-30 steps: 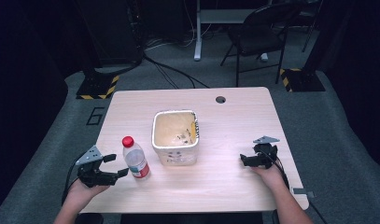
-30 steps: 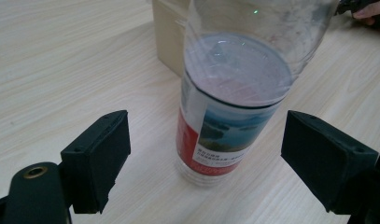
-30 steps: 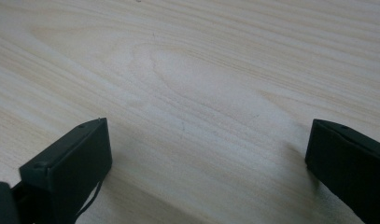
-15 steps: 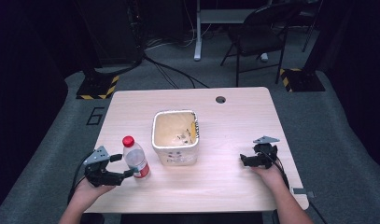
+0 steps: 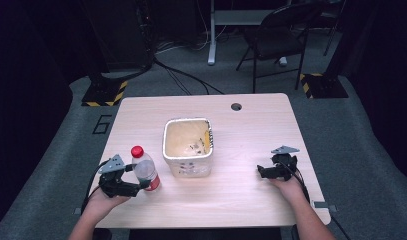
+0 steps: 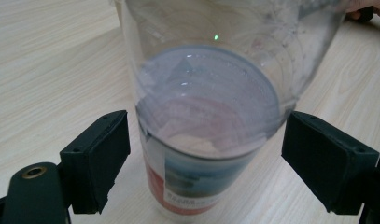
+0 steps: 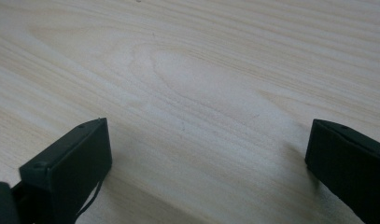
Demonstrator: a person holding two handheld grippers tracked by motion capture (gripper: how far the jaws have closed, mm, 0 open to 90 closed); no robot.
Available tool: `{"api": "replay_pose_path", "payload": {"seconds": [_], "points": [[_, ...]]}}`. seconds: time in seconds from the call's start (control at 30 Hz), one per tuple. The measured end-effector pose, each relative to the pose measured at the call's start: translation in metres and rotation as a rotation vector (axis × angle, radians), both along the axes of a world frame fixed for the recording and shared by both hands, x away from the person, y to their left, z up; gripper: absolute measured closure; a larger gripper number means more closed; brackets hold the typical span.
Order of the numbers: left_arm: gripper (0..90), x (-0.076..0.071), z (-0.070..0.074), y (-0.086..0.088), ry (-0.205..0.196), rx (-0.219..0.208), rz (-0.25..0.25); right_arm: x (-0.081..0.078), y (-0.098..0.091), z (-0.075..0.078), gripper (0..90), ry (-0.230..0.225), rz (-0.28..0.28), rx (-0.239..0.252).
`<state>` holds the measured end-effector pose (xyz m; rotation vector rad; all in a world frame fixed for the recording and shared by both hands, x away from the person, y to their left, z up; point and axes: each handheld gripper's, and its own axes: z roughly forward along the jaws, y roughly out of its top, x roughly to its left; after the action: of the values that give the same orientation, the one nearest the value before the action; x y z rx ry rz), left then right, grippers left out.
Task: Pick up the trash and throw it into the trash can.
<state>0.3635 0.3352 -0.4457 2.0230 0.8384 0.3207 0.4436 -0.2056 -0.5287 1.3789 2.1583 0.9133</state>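
Low at the table's near left, the left gripper (image 6: pixel 204 158) brackets a clear red-capped plastic bottle (image 5: pixel 145 169), jaws open, pads not touching; the right gripper (image 7: pixel 206 163) rests open over bare wood.

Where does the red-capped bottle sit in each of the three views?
High view: bottle at lower left of the table, between the jaws of the left gripper.
Left gripper view: bottle in the centre, close up between both jaws, not yet clamped.
Right gripper view: bare wood between open jaws.
Shared landmark: the table's pale wood grain.
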Motion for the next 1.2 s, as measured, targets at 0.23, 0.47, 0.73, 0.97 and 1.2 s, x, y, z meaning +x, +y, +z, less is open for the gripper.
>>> {"api": "replay_pose_path", "payload": {"seconds": [0.23, 0.47, 0.73, 0.97, 1.2], "points": [[17.8, 0.005, -0.003, -0.006, 0.012, 0.004, -0.007, 0.000, 0.000, 0.000, 0.0, 0.004, -0.002, 0.001], [23.1, 0.004, -0.002, -0.004, 0.006, 0.013, -0.013, 0.000, 0.000, 0.000, 0.0, 0.004, -0.002, 0.001], [29.2, 0.003, 0.001, -0.005, -0.010, 0.055, -0.026, 0.000, 0.000, 0.000, 0.0, 0.004, -0.002, 0.001], [29.4, 0.003, 0.010, -0.004, -0.029, 0.066, -0.024, 0.000, 0.000, 0.000, 0.0, 0.004, -0.002, 0.001], [29.4, 0.007, 0.022, -0.003, -0.035, 0.067, -0.029, 0.000, 0.000, 0.000, 0.0, 0.004, -0.002, 0.001]]}}
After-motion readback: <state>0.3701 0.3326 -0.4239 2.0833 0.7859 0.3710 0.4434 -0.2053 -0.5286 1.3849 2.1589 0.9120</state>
